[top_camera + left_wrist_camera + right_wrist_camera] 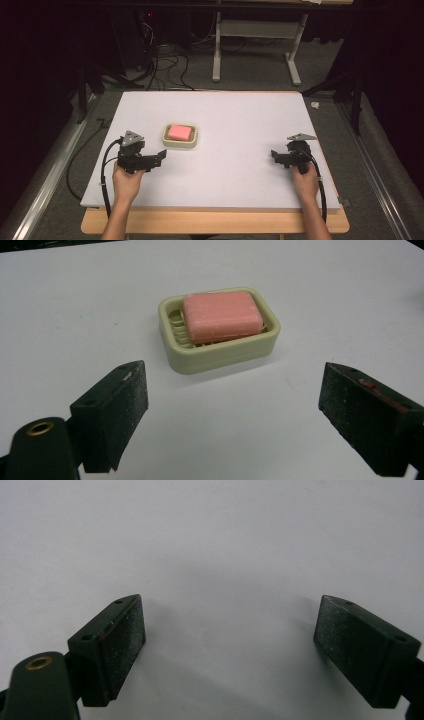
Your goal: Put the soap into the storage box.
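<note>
A pink bar of soap (179, 132) (220, 316) lies in a cream soap dish (180, 143) (220, 355) on the white board, left of centre. My left gripper (159, 156) (232, 412) sits just in front and to the left of the dish, jaws wide apart and empty, pointing at it from a short gap. My right gripper (275, 156) (230, 647) rests low over bare board at the right side, open, nothing between its jaws.
The white board (235, 150) lies on a wooden tabletop whose edge (215, 222) shows at the front. Behind the board are floor cables (165, 65) and a white table frame (255, 45). Metal rails run along both sides.
</note>
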Motion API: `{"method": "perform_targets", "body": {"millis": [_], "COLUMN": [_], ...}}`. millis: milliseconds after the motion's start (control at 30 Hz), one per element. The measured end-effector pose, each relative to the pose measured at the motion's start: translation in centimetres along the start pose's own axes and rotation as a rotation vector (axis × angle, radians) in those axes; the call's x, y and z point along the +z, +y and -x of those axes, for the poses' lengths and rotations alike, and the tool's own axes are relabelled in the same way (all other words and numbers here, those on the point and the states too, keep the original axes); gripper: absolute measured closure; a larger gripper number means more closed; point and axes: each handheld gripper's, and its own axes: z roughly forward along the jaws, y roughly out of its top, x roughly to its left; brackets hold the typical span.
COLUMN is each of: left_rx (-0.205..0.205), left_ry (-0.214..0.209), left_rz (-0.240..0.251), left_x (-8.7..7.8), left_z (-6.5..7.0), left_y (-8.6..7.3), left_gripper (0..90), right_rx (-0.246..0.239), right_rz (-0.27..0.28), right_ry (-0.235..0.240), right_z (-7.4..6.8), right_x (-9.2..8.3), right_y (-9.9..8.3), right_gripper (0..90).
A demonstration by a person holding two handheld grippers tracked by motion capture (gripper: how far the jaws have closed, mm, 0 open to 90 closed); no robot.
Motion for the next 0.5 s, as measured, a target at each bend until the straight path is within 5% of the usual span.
{"method": "perform_targets", "body": {"millis": [500], "left_rx": [-0.035], "left_ry": [0.002], "left_rz": [-0.009], "left_x": [0.0], "left_z": [-1.2], "left_y": [-1.6], "left_gripper": [13.5], "right_rx": [0.0], "right_rz": [0.0], "right_ry": [0.0], "right_z": [0.0], "right_x": [0.0], "right_y": [0.0], "right_gripper": [13.6]}}
